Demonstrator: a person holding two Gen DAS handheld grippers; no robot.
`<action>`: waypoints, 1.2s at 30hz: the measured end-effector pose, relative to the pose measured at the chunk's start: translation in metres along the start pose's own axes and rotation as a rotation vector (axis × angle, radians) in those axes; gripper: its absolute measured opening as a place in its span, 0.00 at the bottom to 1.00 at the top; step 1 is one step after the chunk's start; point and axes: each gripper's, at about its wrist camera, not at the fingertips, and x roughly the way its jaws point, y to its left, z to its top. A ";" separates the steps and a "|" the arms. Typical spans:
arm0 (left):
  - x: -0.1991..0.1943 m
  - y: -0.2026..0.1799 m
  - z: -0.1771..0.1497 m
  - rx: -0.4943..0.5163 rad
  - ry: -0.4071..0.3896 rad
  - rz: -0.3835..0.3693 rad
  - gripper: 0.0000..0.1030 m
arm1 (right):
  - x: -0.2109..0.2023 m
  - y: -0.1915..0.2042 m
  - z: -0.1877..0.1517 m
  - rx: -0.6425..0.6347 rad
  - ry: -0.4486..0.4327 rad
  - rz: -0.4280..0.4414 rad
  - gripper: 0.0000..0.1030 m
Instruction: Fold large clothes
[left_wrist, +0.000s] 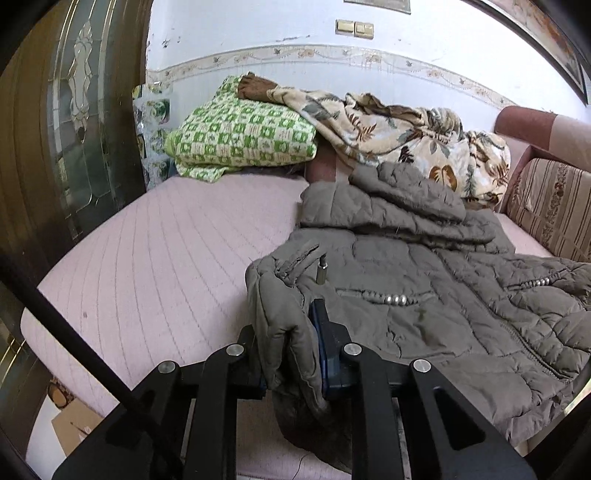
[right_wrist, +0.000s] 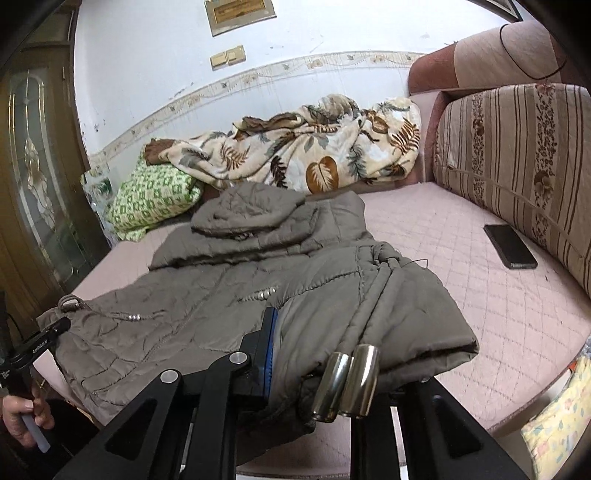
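Both grippers are clamped on the near hem of the padded jacket: the left gripper pinches the hem's left corner, the right gripper bites the right corner beside two metal cord ends. The jacket lies front-up on the pink bed, hood toward the far wall. To fold cleanly, both corners should probably rise together, level, and travel toward the hood, keeping the hem taut and clear of the phone at right.

The left gripper and the right gripper each point forward and slightly downward with jaws clamped tight on fabric, while the person's left hand grips its handle from below.
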 end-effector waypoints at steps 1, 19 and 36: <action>0.000 -0.001 0.004 0.001 -0.006 -0.001 0.18 | -0.001 0.000 0.004 0.003 -0.008 0.007 0.19; 0.029 -0.024 0.141 0.030 -0.128 -0.047 0.19 | 0.024 -0.002 0.117 0.056 -0.112 0.082 0.19; 0.200 -0.051 0.287 -0.030 -0.085 0.006 0.48 | 0.197 -0.027 0.262 0.170 -0.031 0.091 0.19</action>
